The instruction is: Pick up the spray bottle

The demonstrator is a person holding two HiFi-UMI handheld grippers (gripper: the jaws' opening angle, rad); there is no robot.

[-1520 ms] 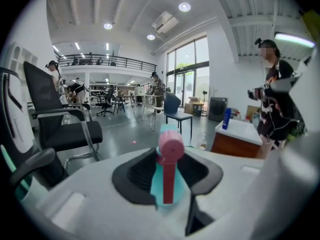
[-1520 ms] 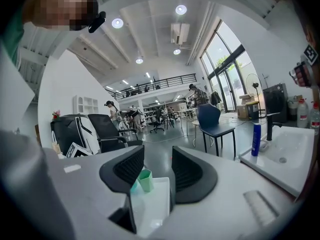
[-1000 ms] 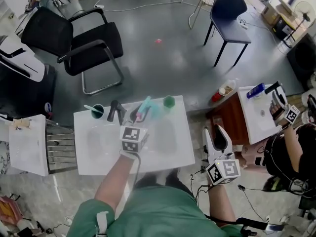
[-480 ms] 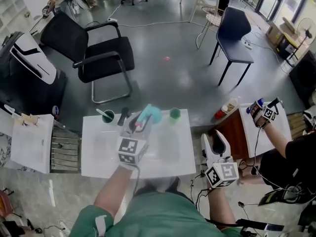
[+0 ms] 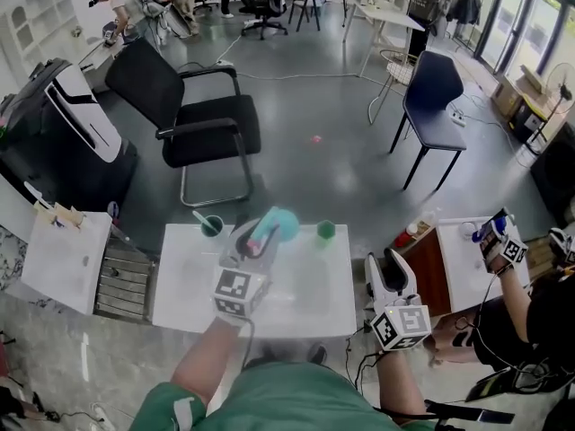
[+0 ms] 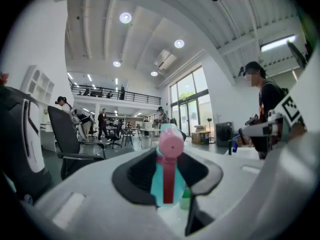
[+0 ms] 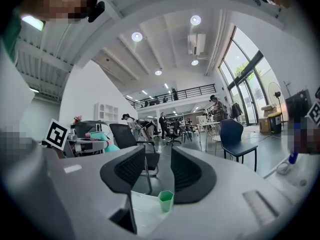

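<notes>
Black ribbed pads (image 6: 134, 176) of the left gripper (image 6: 167, 174) are drawn in close on the teal plastic spray bottle with a pink trigger and cap (image 6: 171, 144), which is clear of the white tabletop (image 5: 305, 299) beneath them. The hold looks to be near the narrow top, so a jerk could let the fuller body swing or slip free. Further out, the right gripper (image 7: 159, 171) has just been closing slightly on nothing. A small green cup (image 7: 165, 200) stands beyond its jaws.
</notes>
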